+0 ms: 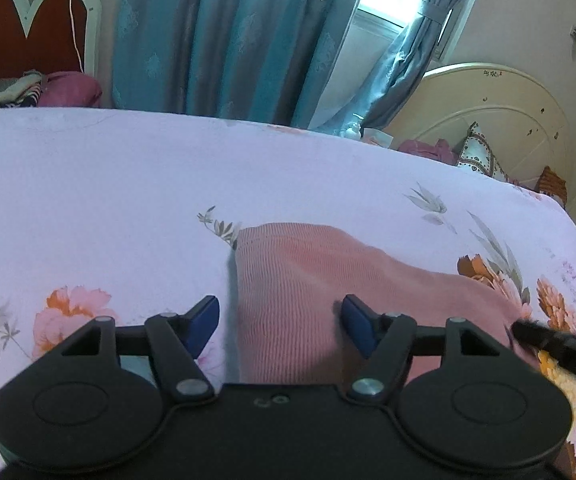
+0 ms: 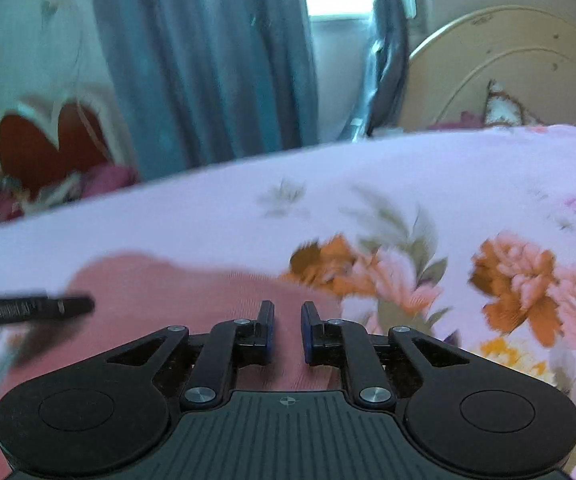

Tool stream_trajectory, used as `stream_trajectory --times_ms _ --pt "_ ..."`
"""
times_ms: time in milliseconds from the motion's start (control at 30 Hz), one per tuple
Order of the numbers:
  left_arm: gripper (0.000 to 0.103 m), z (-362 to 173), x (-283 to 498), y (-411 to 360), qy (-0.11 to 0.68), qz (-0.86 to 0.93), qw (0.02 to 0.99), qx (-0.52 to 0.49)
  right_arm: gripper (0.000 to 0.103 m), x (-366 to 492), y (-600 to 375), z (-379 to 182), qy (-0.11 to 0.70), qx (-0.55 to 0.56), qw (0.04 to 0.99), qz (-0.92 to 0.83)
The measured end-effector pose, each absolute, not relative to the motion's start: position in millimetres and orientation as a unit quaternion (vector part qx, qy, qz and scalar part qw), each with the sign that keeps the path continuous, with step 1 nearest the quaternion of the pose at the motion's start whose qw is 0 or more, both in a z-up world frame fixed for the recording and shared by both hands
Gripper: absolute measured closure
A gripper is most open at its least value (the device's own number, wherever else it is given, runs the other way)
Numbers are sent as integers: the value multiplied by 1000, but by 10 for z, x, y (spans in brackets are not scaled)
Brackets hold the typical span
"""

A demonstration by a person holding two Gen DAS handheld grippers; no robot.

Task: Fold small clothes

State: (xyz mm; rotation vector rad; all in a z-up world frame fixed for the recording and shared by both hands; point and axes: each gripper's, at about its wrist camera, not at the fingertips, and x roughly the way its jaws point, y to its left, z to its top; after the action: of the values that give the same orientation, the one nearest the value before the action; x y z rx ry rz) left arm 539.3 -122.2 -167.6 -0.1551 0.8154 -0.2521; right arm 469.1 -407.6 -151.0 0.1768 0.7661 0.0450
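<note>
Spread wide, the left gripper (image 1: 280, 320) is straddling the pink ribbed garment (image 1: 308, 280) lying limp on the floral bedsheet (image 1: 128, 180), while the right gripper (image 2: 288, 320) is nearly closing over its soft, light edge, seemingly the best hold.

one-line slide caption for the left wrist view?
Left tool open, hovering over a pink ribbed garment on the floral bedsheet.

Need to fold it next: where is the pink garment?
The pink garment lies on the floral bedsheet, under the left gripper, in both wrist views.
</note>
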Motion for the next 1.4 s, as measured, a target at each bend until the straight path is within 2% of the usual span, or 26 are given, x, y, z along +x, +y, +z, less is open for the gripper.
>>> stream_trajectory --times_ms 100,433,500,533,567,700,767,800,1000,1133,1233,1400 --pt "35 -1636 5361 -1211 394 -124 908 -68 90 4718 -4124 -1670 391 43 919 -28" --pt "37 -1443 5036 -1176 380 -131 914 -55 86 4246 -4116 -1262 354 100 930 20" --pt "37 -1405 4939 -1175 378 -136 914 -49 74 4120 -4032 -1207 351 96 931 30" --pt "37 -1392 4890 -1175 377 -138 915 -45 54 4053 -3982 -1197 351 92 931 35" --pt "37 -1383 4827 -1168 376 -140 915 -40 45 4017 -3946 -1198 351 86 932 40" --pt "37 -1428 4539 -1119 378 -145 914 -27 48 3762 -3813 -1294 358 60 930 48" --pt "37 -1479 4422 -1092 381 -145 913 -28 68 3683 -3793 -1401 377 52 923 49" --pt "37 -1511 4377 -1092 383 -146 912 -29 70 3658 -3796 -1464 384 44 922 40" --pt "36 -1610 4285 -1171 393 -146 907 -41 70 3651 -3966 -1666 391 51 919 22" --pt "36 -1565 4201 -1152 397 -151 904 -46 70 3584 -4225 -1617 394 139 909 16" --pt "32 -1560 4049 -1105 395 -155 905 -33 70 3502 -4160 -1539 394 98 914 23" --pt "32 -1619 3868 -1040 408 -155 899 -36 70 3283 -4025 -1282 369 88 925 39"
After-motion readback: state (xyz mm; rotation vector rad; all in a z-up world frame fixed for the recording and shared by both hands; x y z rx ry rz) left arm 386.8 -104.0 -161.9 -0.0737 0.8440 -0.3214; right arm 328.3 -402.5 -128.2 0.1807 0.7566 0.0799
